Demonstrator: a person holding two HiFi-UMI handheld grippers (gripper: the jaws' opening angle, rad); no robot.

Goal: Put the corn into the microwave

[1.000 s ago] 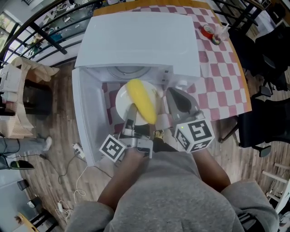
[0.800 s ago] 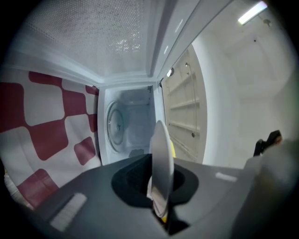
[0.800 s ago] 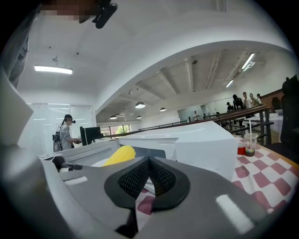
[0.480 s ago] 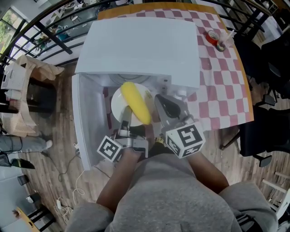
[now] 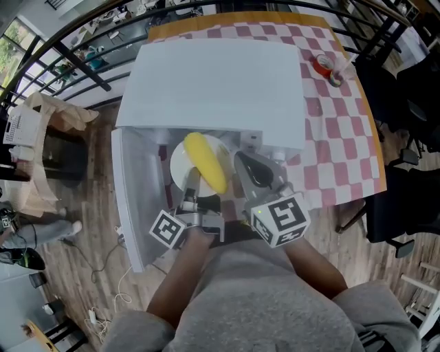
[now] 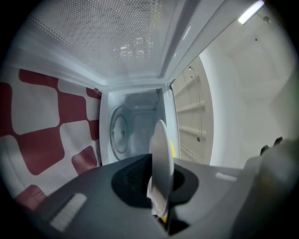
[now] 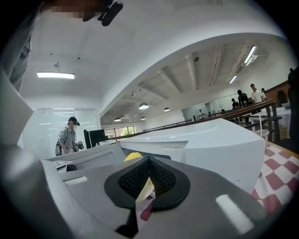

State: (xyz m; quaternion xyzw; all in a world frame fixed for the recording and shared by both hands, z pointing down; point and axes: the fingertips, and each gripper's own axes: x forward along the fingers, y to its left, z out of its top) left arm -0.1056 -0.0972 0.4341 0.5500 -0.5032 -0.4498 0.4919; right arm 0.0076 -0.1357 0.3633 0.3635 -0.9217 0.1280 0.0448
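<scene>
Resting lengthwise on a white plate (image 5: pixel 177 163), the corn (image 5: pixel 205 162) is found at the open mouth of the microwave (image 5: pixel 213 82). Its far end is just at the front edge of the white housing, so it is not yet fully inside. The plate is held from the near side by both grippers. The left gripper (image 5: pixel 192 182) is clamped on the near rim. In the left gripper view its jaws are seen pressed onto the plate, which is viewed edge-on as a thin pale blade with a sliver of yellow beside it. The right gripper (image 5: pixel 242 165) is likewise closed on the plate, at its right rim. In the right gripper view a thin pale edge is pinched between the dark ribbed pads, and the yellow tip of the corn is seen just above them. The door (image 5: pixel 134 199) is swung open to the left. The round turntable (image 6: pixel 119 135) is made out inside the cavity, past the left gripper. The microwave is set on a counter (image 5: pixel 227 15) covered by a red-and-white checked cloth (image 5: pixel 337 130). A roll of red tape (image 5: pixel 320 65) is noted toward the far right corner, well apart from the microwave.
</scene>
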